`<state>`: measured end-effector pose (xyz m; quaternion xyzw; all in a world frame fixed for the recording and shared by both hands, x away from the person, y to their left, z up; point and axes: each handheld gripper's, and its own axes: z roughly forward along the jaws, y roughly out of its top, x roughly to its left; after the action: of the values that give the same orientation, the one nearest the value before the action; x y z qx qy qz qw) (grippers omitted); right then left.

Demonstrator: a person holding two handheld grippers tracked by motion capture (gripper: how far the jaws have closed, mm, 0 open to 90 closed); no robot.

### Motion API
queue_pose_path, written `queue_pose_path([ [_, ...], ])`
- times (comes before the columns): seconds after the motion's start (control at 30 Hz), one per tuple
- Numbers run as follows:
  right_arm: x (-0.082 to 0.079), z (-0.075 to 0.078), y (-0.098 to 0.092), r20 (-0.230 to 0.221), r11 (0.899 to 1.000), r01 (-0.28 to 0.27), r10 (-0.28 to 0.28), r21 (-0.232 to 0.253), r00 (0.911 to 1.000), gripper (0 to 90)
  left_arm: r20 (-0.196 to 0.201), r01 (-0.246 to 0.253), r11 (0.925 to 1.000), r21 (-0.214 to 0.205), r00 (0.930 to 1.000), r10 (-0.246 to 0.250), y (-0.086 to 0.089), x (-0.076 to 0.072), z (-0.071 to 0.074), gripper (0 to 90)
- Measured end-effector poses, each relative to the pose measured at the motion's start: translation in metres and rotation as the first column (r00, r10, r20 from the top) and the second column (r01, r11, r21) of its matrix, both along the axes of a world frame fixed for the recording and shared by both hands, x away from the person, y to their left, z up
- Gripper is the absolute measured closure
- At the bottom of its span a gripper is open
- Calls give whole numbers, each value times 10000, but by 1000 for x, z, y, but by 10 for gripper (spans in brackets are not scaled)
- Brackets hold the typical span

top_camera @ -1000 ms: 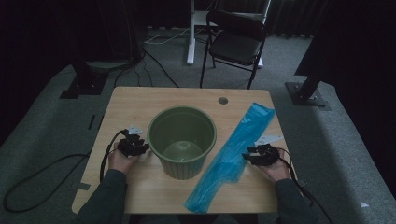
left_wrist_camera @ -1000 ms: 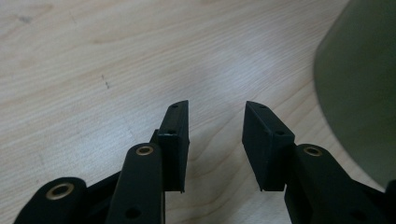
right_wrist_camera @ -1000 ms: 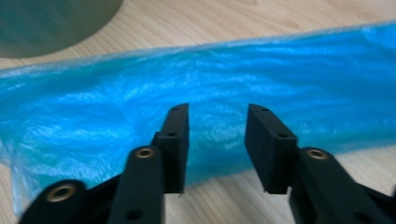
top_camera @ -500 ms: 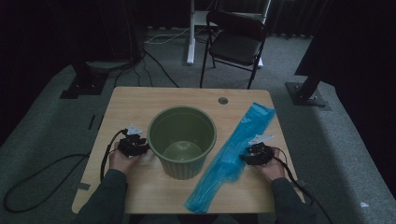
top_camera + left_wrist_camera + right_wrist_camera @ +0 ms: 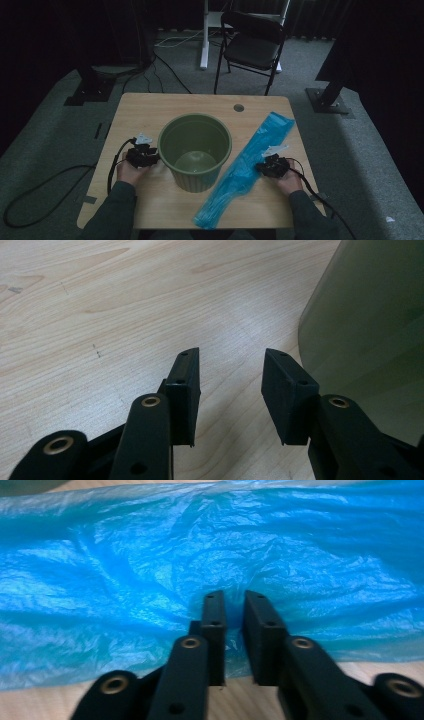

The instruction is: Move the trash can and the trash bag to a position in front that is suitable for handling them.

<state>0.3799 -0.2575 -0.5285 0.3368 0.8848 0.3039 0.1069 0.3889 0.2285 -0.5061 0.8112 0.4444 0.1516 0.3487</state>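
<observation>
A long blue plastic bag (image 5: 248,161) lies slantwise on the wooden table (image 5: 150,110), to the right of an upright green bin (image 5: 197,182). My right gripper (image 5: 270,165) sits at the bag's right edge. Its jaws have just been closing, and in the right gripper view they (image 5: 234,598) pinch a puckered fold of the blue bag (image 5: 150,555). My left gripper (image 5: 145,155) rests at the bin's left side. In the left gripper view it (image 5: 230,360) stands open over bare wood with nothing between the fingers, and the bin's wall (image 5: 370,340) is just to its right.
A black folding chair (image 5: 252,47) and a white stand (image 5: 205,35) are on the floor beyond the table. Black cables trail from both grippers over the table's near edge. A small round hole (image 5: 238,107) marks the far side of the tabletop.
The right gripper has crept slightly left onto the bag's edge and its jaws have narrowed onto the plastic. The left gripper, bin and bag have stayed put.
</observation>
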Motion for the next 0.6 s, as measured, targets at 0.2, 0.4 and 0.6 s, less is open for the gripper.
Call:
queue_pose_path([
  [0.2, -8, 0, 8, -165, 9978, -645, 647, 117, 9978, 874, 44, 80, 9999, -65, 10000, -80, 0, 0, 1, 589],
  [0.4, -17, 1, 20, -277, 9911, -1331, 1332, 68, 9907, 894, 127, 206, 9997, -157, 9997, -204, -3, 0, 2, 589],
  [0.6, -22, 1, 26, -456, 9833, -1811, 1816, 162, 9823, 899, 177, 396, 9990, -214, 9991, -393, -7, 1, 3, 589],
])
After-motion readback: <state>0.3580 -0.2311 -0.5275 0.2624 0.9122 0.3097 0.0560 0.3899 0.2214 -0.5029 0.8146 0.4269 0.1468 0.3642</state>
